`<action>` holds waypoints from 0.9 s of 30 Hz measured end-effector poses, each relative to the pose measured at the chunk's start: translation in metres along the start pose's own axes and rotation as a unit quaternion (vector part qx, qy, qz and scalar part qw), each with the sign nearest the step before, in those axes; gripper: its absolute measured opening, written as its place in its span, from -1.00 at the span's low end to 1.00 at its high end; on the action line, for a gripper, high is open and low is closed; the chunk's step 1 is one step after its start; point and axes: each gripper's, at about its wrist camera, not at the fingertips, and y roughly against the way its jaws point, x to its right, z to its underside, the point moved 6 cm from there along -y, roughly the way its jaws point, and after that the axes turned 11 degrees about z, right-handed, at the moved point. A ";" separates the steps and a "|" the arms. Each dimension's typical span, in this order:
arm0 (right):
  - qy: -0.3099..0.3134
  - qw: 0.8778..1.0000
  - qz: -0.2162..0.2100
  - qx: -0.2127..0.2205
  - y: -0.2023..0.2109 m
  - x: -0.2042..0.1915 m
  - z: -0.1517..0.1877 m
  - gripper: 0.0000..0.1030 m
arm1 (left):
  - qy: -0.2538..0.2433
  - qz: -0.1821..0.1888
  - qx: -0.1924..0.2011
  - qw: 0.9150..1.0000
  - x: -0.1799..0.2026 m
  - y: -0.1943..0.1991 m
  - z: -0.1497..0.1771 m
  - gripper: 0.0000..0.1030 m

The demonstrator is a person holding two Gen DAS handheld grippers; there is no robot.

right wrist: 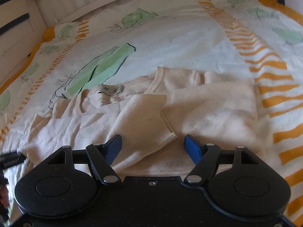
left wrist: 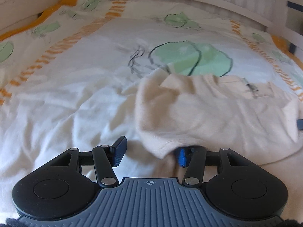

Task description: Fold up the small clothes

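Right gripper [right wrist: 153, 147] open, sweater cuff [right wrist: 149, 124] between fingers

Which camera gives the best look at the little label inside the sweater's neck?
The right wrist view: the neck label lies flat and unobstructed inside the cream sweater collar. The left wrist view shows it only small and blurred near the right edge.
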 end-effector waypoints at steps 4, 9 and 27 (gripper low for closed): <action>-0.022 1.000 -0.004 -0.006 -0.002 -0.002 -0.007 -0.68 | -0.002 0.002 0.006 1.000 -0.004 0.004 0.006 0.07; -0.050 0.996 -0.015 0.079 0.053 0.011 -0.033 -0.70 | -0.018 -0.006 0.000 1.000 -0.001 0.004 0.002 0.08; 0.012 0.996 0.086 0.028 0.035 0.056 0.013 -0.17 | 0.008 -0.005 0.010 1.000 -0.015 0.011 0.010 0.23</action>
